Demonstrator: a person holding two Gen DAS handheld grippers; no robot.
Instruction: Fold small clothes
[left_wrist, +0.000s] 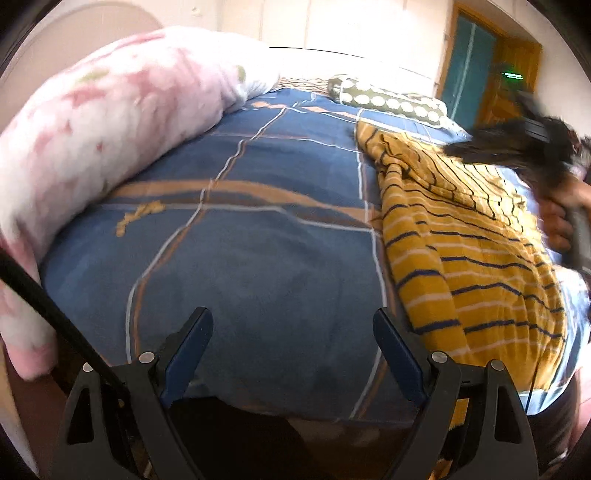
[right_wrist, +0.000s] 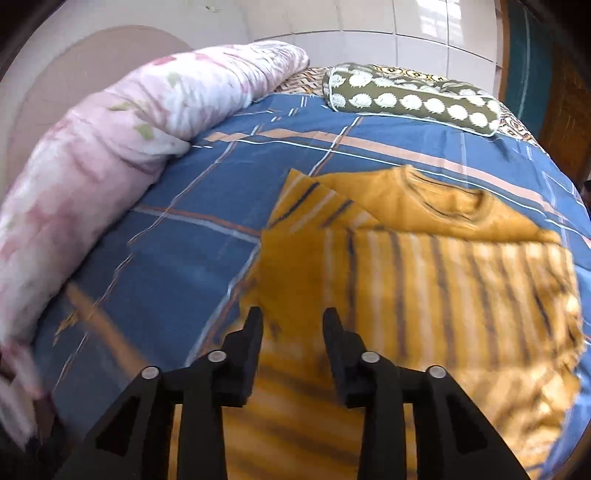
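Mustard shirt (right_wrist: 424, 266): striped, lies on the right half of the bed (left_wrist: 258, 240), neck hole toward the far pillow (right_wrist: 413, 99).
Progress: 1 sleeve appears folded over the chest; the body looks rumpled and unfolded, so most folds seem left.
Left tool (left_wrist: 291, 354): spread wide, holding nothing, above bare bedspread just beside the shirt's near edge.
Right tool (right_wrist: 292, 332): parted a little, nothing visibly pinched, over the shirt's near left edge; blur hides any contact.
Edges: bed's near edge sits right under the left tool.
Room: open bedspread left of the shirt, bounded by the pink quilt (left_wrist: 92, 147).
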